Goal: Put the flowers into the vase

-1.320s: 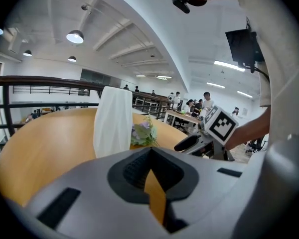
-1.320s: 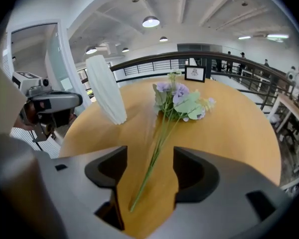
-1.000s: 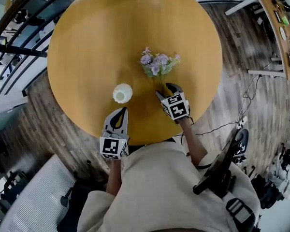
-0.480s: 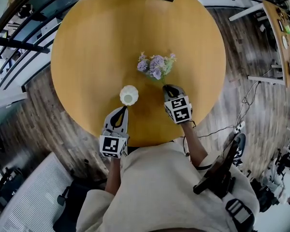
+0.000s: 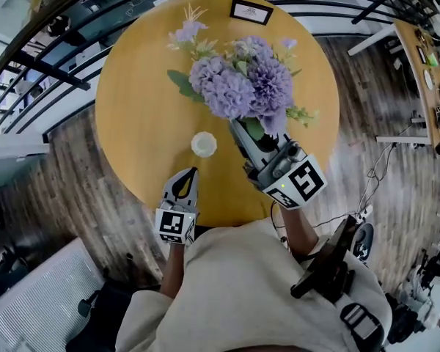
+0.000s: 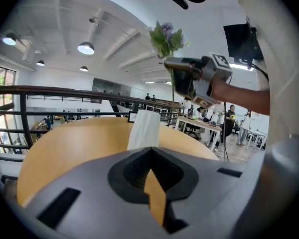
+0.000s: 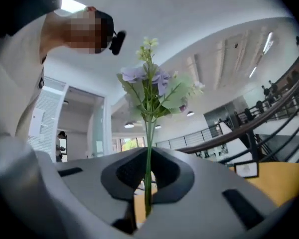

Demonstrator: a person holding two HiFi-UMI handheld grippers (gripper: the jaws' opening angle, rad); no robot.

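Note:
A bunch of purple artificial flowers [image 5: 238, 86] with green leaves is raised high above the round wooden table [image 5: 139, 108]. My right gripper [image 5: 238, 129] is shut on its thin green stem [image 7: 148, 148], and the blooms [image 7: 149, 91] stand upright above the jaws. The small white vase [image 5: 203, 144] stands on the table, below and left of the flowers. My left gripper [image 5: 191, 174] rests low near the table's front edge, shut and empty, pointing at the vase [image 6: 144, 129]. From there the lifted flowers [image 6: 167, 39] show to the vase's upper right.
A small framed card [image 5: 251, 11] stands at the table's far edge. A dark railing [image 5: 51, 72] curves round the left side. A desk [image 5: 425, 42] with clutter and cables stands at the right on the wooden floor.
The flowers lay on the table with my right gripper at their stem. That gripper has now risen sharply with the bunch held upright. The left gripper has stayed in place.

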